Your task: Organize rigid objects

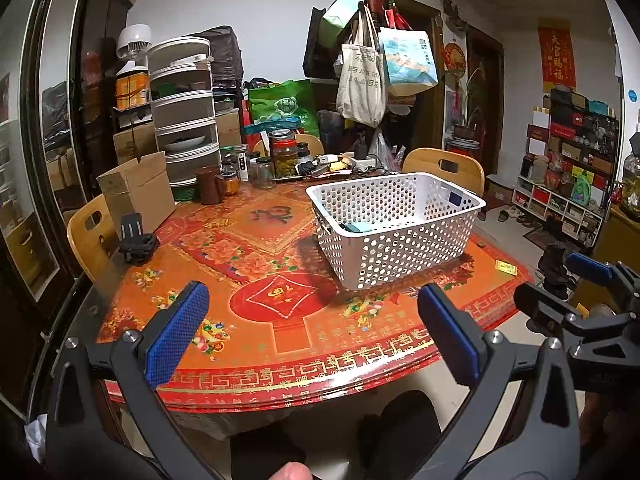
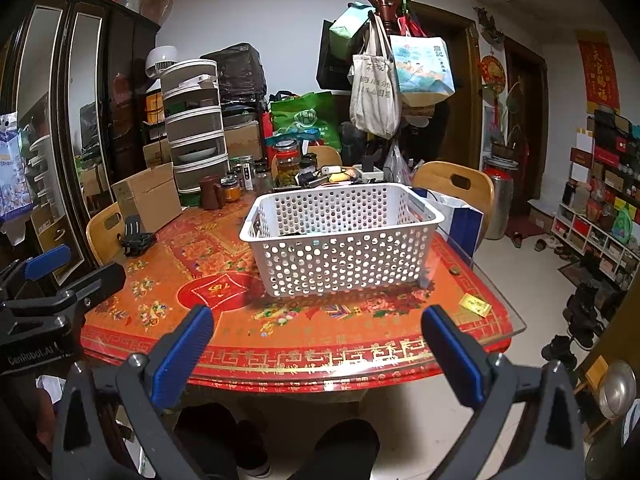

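A white perforated basket stands on the red patterned table with a few small items inside, mostly hidden by its wall. My left gripper is open and empty, held back over the table's near edge. My right gripper is open and empty, also at the near edge, in front of the basket. A small yellow packet lies near the right edge. A black clip-like object sits at the left edge.
A cardboard box, a stacked food cover tower, a brown mug and jars crowd the table's far side. Wooden chairs stand around it. A coat rack with bags stands behind.
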Motion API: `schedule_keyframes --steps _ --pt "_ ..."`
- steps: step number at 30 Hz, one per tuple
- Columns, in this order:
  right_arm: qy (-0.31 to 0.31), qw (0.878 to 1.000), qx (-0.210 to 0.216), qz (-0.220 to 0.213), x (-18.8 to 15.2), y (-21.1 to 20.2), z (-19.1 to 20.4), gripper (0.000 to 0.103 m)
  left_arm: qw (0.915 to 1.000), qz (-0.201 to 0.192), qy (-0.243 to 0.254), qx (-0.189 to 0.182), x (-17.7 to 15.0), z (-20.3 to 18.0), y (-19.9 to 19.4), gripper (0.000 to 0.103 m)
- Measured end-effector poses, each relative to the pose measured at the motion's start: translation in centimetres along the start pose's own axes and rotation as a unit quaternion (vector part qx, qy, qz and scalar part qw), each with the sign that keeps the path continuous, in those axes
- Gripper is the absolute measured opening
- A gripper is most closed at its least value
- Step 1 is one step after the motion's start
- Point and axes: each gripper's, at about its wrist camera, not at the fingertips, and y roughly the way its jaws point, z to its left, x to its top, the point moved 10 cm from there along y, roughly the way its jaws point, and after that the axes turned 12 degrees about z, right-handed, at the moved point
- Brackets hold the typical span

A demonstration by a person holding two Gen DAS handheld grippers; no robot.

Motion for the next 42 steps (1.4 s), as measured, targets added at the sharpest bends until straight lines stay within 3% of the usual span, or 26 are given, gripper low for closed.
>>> schedule_keyframes --steps 42 --pt "-0.004 1.000 0.001 0.002 0.18 -0.20 0.15 0.103 0.9999 -0.002 0.013 -0.009 -0.82 -0.61 -0.20 0.103"
